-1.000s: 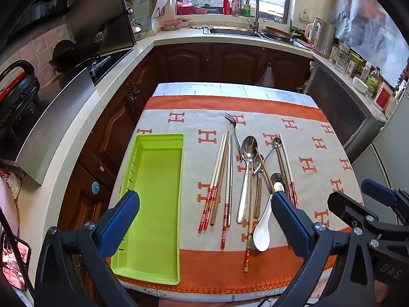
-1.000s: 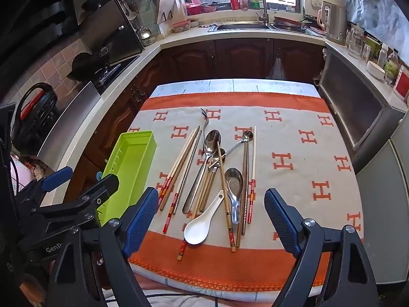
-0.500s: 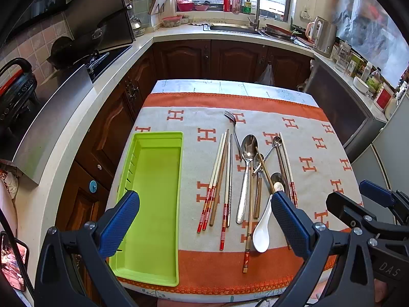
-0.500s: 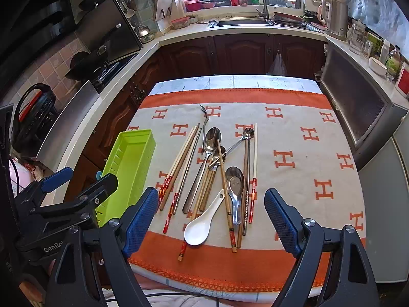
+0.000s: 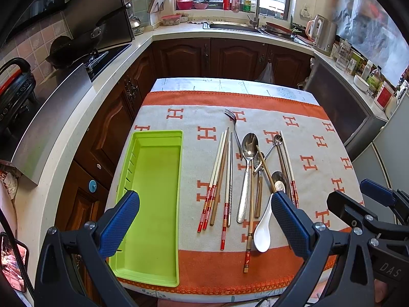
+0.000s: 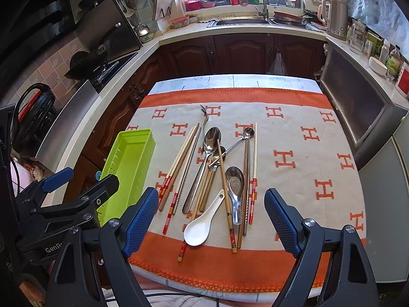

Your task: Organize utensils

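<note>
An empty lime green tray (image 5: 153, 192) lies at the left of the cloth-covered table (image 5: 314, 138); it also shows in the right wrist view (image 6: 127, 163). To its right lie several chopsticks (image 5: 219, 176), a fork (image 5: 234, 125), metal spoons (image 5: 248, 168) and a white ceramic spoon (image 5: 263, 230) in a loose pile (image 6: 217, 179). My left gripper (image 5: 204, 225) is open and empty above the table's near edge. My right gripper (image 6: 212, 220) is open and empty, above the white spoon (image 6: 199, 227).
Kitchen counters with dark cabinets (image 5: 230, 58) surround the table on three sides. A stove with a wok (image 5: 84, 43) is at the left, a sink (image 5: 235, 26) at the back, a kettle (image 5: 324, 34) at the right.
Both views have tilted slightly, so the table sits a little lower in them. Nothing on the table has moved and both grippers stay open.
</note>
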